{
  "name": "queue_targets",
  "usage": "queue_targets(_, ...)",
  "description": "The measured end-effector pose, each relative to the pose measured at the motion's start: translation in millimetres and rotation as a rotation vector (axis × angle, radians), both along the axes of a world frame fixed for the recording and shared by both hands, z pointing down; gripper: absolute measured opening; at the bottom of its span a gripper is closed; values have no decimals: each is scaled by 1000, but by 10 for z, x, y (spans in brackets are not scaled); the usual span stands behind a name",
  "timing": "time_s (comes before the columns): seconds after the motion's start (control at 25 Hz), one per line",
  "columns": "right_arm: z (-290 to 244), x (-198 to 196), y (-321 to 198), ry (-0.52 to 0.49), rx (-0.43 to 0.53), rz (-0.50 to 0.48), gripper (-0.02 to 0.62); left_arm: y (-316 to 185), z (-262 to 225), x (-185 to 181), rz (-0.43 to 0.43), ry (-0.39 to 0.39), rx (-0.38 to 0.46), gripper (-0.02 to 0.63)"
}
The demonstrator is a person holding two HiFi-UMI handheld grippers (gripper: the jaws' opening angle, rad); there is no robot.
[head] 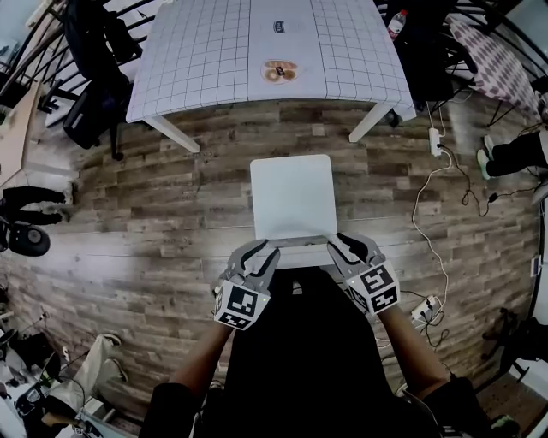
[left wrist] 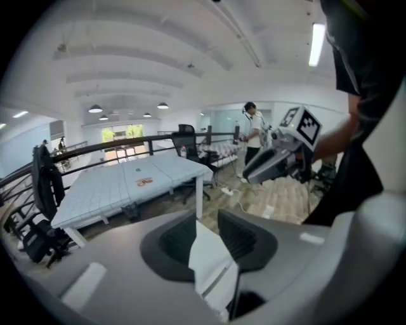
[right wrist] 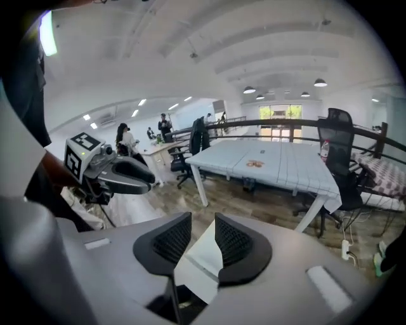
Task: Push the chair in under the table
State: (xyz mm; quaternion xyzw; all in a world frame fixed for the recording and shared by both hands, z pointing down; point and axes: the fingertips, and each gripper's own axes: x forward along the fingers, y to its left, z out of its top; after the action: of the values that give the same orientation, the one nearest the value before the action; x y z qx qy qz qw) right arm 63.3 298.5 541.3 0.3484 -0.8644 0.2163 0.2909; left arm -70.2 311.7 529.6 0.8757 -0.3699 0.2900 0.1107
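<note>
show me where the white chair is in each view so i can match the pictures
Head view: white chair at centre, on the floor just below the table.
Left gripper view: bottom centre, a white slice of it between the left gripper's open jaws.
Right gripper view: bottom centre, a white slice between the right gripper's open jaws.
Shared landmark: the gridded table with its orange print, left of centre and right of centre in the gripper views.

The gridded table (head: 205, 51) and the white chair (head: 291, 195) are borne by a wood-plank floor (head: 128, 214), where a white power strip (head: 434, 141) is also laid. On the table, a round orange-printed disc (head: 279, 72) and a small dark label (head: 283, 26) are set.
</note>
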Motion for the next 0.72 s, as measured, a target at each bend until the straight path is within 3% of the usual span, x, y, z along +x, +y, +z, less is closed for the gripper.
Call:
queue_targets(0.16,374,-79,169,65,-97,-156,173,128,322,192,175,-50,-108,119)
queue_targets(0.36,786,-159,402,101,-203,-258,175,373,738,395,292,-55,-242,122)
queue_targets(0.6,1079,-131,616,265,-165,-469,170,668,1109,577,437,-157,-340,162)
queue_targets(0.72,1236,-126,706,338,-162,-557,173,732,1260,623,496,-210,-352,173)
